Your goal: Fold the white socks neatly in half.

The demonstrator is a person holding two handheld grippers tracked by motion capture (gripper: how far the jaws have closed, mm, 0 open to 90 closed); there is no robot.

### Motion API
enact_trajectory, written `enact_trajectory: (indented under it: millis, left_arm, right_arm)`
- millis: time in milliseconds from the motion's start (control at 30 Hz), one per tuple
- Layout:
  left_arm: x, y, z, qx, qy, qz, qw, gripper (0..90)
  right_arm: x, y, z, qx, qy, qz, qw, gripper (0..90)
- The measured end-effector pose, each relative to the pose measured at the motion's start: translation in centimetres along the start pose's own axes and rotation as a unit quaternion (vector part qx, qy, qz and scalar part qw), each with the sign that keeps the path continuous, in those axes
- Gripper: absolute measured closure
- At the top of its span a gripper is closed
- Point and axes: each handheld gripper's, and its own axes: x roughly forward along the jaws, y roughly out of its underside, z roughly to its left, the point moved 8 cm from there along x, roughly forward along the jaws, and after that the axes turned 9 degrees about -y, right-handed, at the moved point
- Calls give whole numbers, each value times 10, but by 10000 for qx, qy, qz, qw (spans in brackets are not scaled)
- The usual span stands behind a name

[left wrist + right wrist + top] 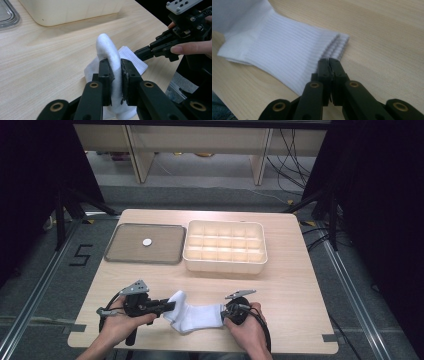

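White cotton, the pair of socks (192, 317) lies on the near edge of the wooden table (280, 285), stretched between your hands. Your left gripper (115, 72) is clamped on the toe end and your right gripper (329, 65) is pinched shut on the ribbed cuff (332, 46). Keep both grips firm and fold evenly, before carrying it to the divided organiser box (225, 265) beside the lid (120, 255).
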Motion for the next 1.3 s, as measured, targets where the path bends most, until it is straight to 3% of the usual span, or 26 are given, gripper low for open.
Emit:
enact_trajectory:
  millis: [100,200,267,367,900,933,967,1033,1067,1100,1300]
  left_arm:
    - [1,0,-1,8,48,-18,10000,792]
    - [1,-1,-2,5,39,-30,10000,792]
    - [2,-1,-2,-5,48,-33,10000,792]
    - [3,-1,-2,12,19,-38,10000,792]
    - [9,1,-5,-24,88,-42,9999,793]
    - [9,1,-5,-37,89,-48,9999,793]
    - [9,1,-5,-33,90,-46,9999,793]
    - [9,1,-5,-53,61,-51,10000,793]
    - [9,1,-4,-45,50,-49,10000,793]
    - [9,1,-4,-45,50,-49,10000,794]
    - [12,2,-5,-43,52,-16,10000,794]
  right_arm:
    - [0,0,1,65,-7,-30,10000,885]
    - [1,0,0,-15,-13,-42,10000,885]
    - [1,0,2,162,36,-15,9999,885]
    - [2,-1,3,-20,-46,-52,10000,884]
    - [4,0,4,15,52,-30,10000,881]
    - [3,1,5,146,88,18,9999,881]
    - [3,0,8,136,-25,-19,9999,881]
    - [4,1,5,124,111,6,9999,881]
    - [4,0,8,74,-52,-36,10000,881]
    - [6,-2,7,-31,-57,-134,9999,880]
    - [5,-2,8,14,-51,-136,9999,879]
